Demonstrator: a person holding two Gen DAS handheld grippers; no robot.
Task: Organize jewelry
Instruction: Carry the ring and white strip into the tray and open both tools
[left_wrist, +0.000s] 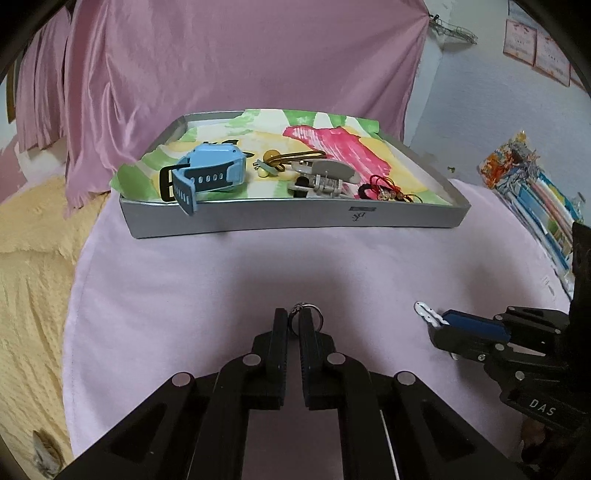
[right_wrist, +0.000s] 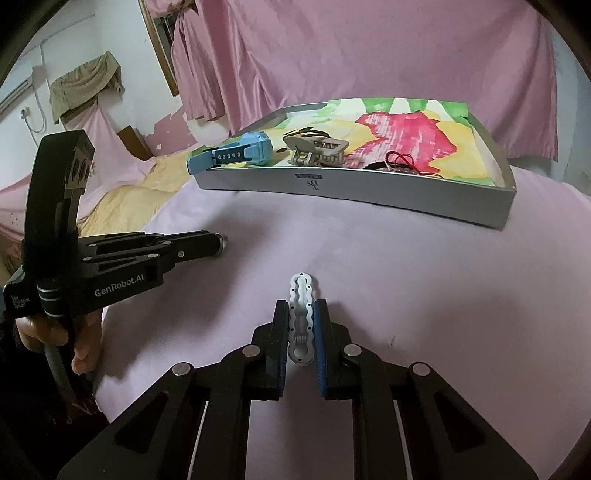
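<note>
Silver glints between your left gripper (left_wrist: 293, 325) fingers, pinched on a small ring (left_wrist: 308, 314) above the pink cloth (left_wrist: 221, 280). Your right gripper (right_wrist: 301, 328) is clamped on a white wavy hair clip (right_wrist: 302, 314). Ahead of both sits the grey tray (right_wrist: 369, 192), holding a blue smartwatch (left_wrist: 210, 173), a grey claw clip (left_wrist: 321, 177) and a red cord bracelet (left_wrist: 388, 190).

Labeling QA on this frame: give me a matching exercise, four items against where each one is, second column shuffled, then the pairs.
Items:
1. ring
2. white hair clip
3. blue watch
4. red cord bracelet

Places:
A. tray, left end
B. left hand-held gripper
C. tray, right end
D. right hand-held gripper

Pairs: 1-B, 2-D, 3-A, 4-C
</note>
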